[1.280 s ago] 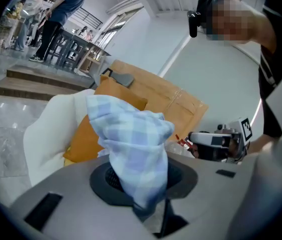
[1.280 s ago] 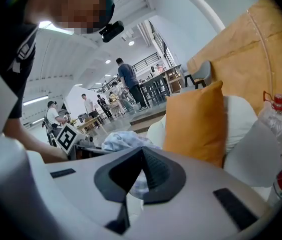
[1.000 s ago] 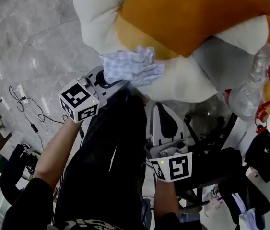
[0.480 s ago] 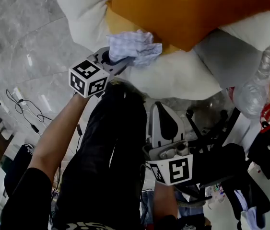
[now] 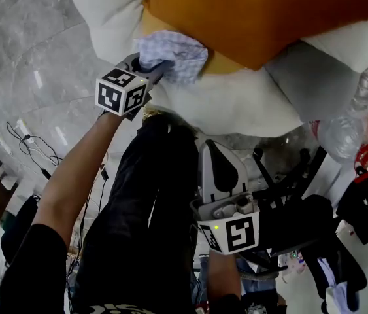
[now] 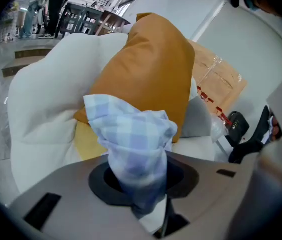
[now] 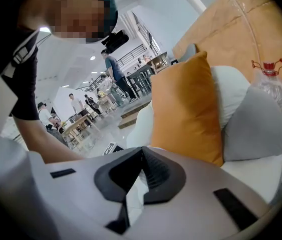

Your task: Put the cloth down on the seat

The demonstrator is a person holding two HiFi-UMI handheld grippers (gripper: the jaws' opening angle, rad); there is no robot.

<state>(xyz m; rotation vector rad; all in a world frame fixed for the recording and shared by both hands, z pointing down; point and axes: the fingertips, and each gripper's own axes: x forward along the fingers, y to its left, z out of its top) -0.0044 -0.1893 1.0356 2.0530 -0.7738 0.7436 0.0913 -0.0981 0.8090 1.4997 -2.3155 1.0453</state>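
Observation:
A blue-and-white checked cloth point(image 5: 174, 51) point(image 6: 130, 139) bunches out of my left gripper point(image 5: 154, 67) point(image 6: 138, 178), whose jaws are shut on its lower end. The cloth hangs over the front edge of the white padded seat point(image 5: 236, 103) point(image 6: 45, 99), touching or just above the orange cushion point(image 5: 268, 18) point(image 6: 156, 69) that lies on it. My right gripper point(image 5: 212, 146) point(image 7: 142, 151) is held low and close to the body, pointing toward the seat. Its jaws are shut with nothing between them.
A grey cushion point(image 5: 308, 77) point(image 7: 256, 124) lies on the seat's right side, with clear plastic bottles with red caps point(image 5: 340, 133) point(image 7: 276, 94) beside it. A black bag point(image 5: 367, 208) is at the right. Cables point(image 5: 33, 142) run over the marble floor on the left. The person's dark trousers point(image 5: 151, 208) fill the middle.
My left gripper has carried the cloth up and forward, from the seat's front edge to the orange cushion. The right gripper has barely moved.

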